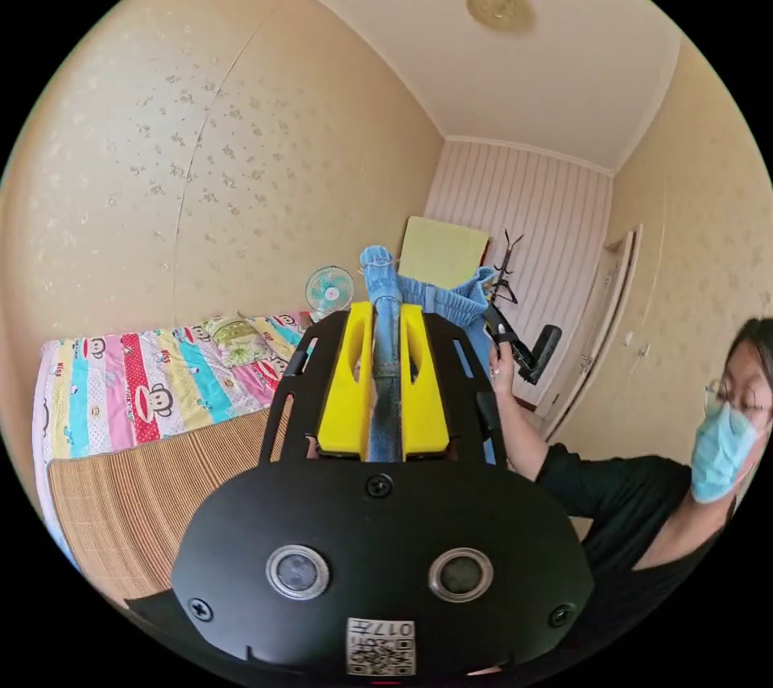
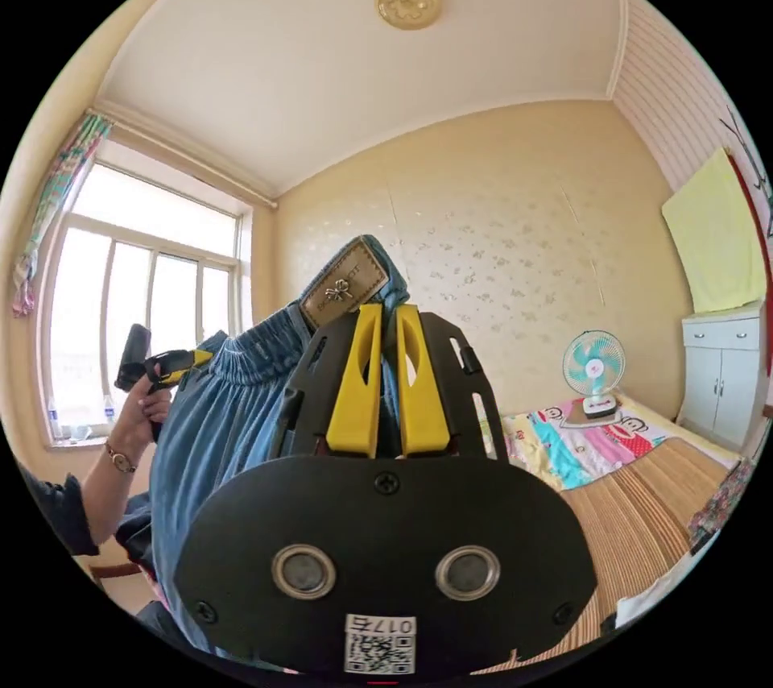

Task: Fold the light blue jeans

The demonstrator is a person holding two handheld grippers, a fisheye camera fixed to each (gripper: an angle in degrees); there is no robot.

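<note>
The light blue jeans (image 1: pixel 386 317) hang in the air above the bed (image 1: pixel 145 430), their waistband pinched by both grippers. The left gripper (image 1: pixel 385 382) clamps a bunched edge; the right gripper (image 2: pixel 386 390) grips beside the leather patch (image 2: pixel 345 281), the legs hidden below.

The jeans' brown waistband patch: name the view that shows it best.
The right gripper view: the patch faces the camera just above the right gripper, on the jeans. The left gripper view gives the waistband edge-on, without the patch.
</note>
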